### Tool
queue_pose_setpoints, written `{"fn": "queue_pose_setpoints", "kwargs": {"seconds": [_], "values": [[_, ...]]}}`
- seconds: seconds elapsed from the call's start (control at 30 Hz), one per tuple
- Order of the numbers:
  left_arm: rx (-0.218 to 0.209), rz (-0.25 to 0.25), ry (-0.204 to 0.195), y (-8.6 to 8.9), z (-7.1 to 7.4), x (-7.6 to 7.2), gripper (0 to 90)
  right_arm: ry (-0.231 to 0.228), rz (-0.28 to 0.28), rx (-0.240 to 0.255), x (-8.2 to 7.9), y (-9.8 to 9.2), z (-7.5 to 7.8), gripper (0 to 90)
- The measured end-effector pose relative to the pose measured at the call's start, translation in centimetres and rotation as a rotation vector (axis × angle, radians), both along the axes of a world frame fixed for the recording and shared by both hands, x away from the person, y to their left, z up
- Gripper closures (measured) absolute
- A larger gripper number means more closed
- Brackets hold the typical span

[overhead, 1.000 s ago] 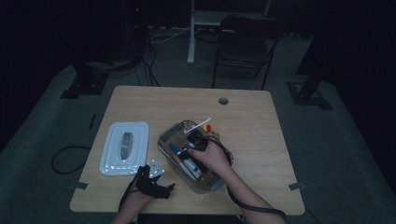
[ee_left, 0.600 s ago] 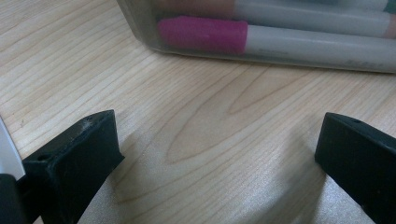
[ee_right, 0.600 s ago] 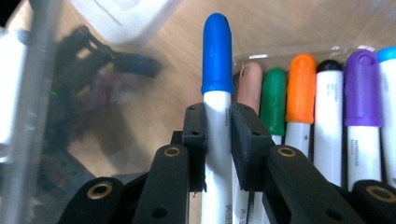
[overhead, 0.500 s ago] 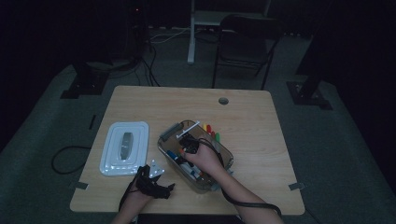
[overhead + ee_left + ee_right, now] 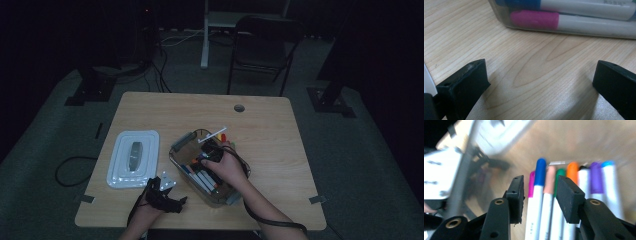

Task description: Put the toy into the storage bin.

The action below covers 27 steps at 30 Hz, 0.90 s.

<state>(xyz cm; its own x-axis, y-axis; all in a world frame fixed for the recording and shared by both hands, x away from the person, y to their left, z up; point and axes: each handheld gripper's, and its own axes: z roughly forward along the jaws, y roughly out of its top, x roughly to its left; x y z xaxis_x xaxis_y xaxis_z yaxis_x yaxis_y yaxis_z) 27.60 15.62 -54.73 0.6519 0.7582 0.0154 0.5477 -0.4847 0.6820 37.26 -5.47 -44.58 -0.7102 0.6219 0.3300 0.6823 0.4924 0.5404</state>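
Your table (image 5: 280, 125) is light wood with rounded corners; a small round hole (image 5: 239, 107) sits near its far edge, right of centre. At lower left of the high view a white lid (image 5: 133, 158) lies flat on the table, a grey handle at its middle. In the upper middle of the frame you have a dark folding chair (image 5: 262, 52) just behind the table, a pale post (image 5: 205, 37) to its left. Cables (image 5: 167, 60) trail over the grey floor (image 5: 360, 165) at upper left; another cable (image 5: 70, 170) loops at the left edge of the table.
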Motion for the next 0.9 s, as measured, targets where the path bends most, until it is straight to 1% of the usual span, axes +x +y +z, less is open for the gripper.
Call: {"fn": "queue_pose_setpoints", "kwargs": {"seconds": [0.07,0.1,0.13,0.2,0.23,0.27,0.3,0.33,0.37,0.4,0.43,0.47,0.53,0.63,0.7,0.77,0.87,0.9], "values": [[0.0,0.0,0.0,0.0,0.0,0.0,0.5,0.0,0.0,0.0,0.0,0.0,0.0,58.6],[0.001,-0.001,0.002,0.0,0.0,0.0,0.5,-0.017,-0.008,0.028,0.0,-0.6,0.7,57.9],[0.001,-0.001,0.002,0.0,0.0,0.0,0.5,-0.046,-0.023,0.079,-0.1,-2.1,2.5,55.7],[0.0,0.0,0.0,0.0,0.0,0.0,0.5,-0.083,-0.055,0.112,-0.1,-3.4,3.9,54.3],[0.0,0.0,0.001,0.0,0.0,0.0,0.5,-0.099,-0.068,0.115,0.0,-4.0,4.5,54.1],[0.0,0.0,0.001,0.0,0.0,0.0,0.5,-0.099,-0.068,0.115,0.0,-4.0,4.5,54.1],[0.0,0.0,0.001,0.0,0.0,0.0,0.5,-0.113,-0.087,0.126,0.1,-4.8,5.0,53.6],[0.0,0.0,0.001,0.0,0.0,0.0,0.5,-0.133,-0.125,0.143,0.4,-6.2,5.6,52.4],[0.0,0.0,0.001,0.0,0.0,0.0,0.5,-0.146,-0.156,0.142,0.7,-7.7,5.9,51.1],[0.0,0.0,0.001,0.0,0.0,0.0,0.5,-0.146,-0.156,0.142,0.7,-7.7,5.9,51.1],[0.0,0.0,0.0,0.0,0.0,0.0,0.5,-0.165,-0.202,0.133,1.1,-9.3,5.9,50.8],[0.0,0.0,0.0,0.0,0.0,0.0,0.5,-0.165,-0.202,0.133,1.1,-9.3,5.9,50.8],[0.0,0.001,-0.001,0.0,0.0,0.0,0.5,-0.179,-0.251,0.11,1.6,-10.9,5.4,50.8],[-0.001,0.001,-0.001,0.0,0.0,0.0,0.5,-0.168,-0.315,0.072,2.4,-12.9,3.9,52.3],[0.001,-0.001,0.001,0.0,0.0,0.0,0.5,-0.139,-0.354,0.054,3.0,-13.9,2.4,54.2],[0.002,-0.001,0.001,0.0,0.0,0.0,0.5,-0.108,-0.382,0.038,3.5,-14.4,1.0,55.4],[0.002,-0.001,0.001,0.0,0.0,0.0,0.5,-0.058,-0.407,0.022,4.2,-14.7,-1.5,56.4],[0.001,-0.001,0.001,0.0,0.0,0.0,0.5,-0.042,-0.417,0.024,4.4,-14.7,-2.3,57.3]]}}
